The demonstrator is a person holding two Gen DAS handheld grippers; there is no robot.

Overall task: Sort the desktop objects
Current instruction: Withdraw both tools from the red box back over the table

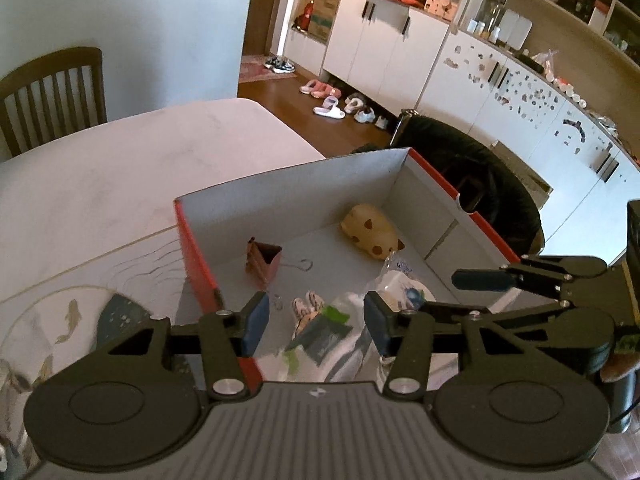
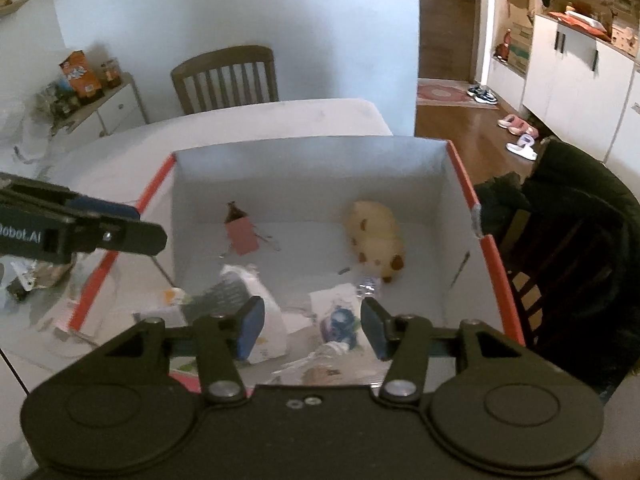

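A red-edged cardboard box (image 1: 196, 248) with a white inside stands open on the table. In it lie a cream plush toy with brown spots (image 1: 370, 232), a brown binder clip (image 1: 262, 262), a small striped figure (image 1: 306, 306) and several plastic packets (image 1: 400, 284). My left gripper (image 1: 316, 322) hangs open over the box's near end, with nothing pressed between its blue pads. My right gripper (image 2: 314, 326) is also open above the packets (image 2: 340, 320), and the plush toy (image 2: 376, 240) and clip (image 2: 240, 234) lie beyond it. One left finger (image 2: 132, 236) reaches in over the box's left wall (image 2: 116, 256).
The white table (image 1: 140, 168) carries a fish-patterned mat (image 1: 60, 320) left of the box. A wooden chair (image 2: 226, 76) stands at the far side. A dark jacket hangs over a chair (image 2: 580, 220) right of the box. Papers and clutter (image 2: 36, 276) lie outside the box's left wall.
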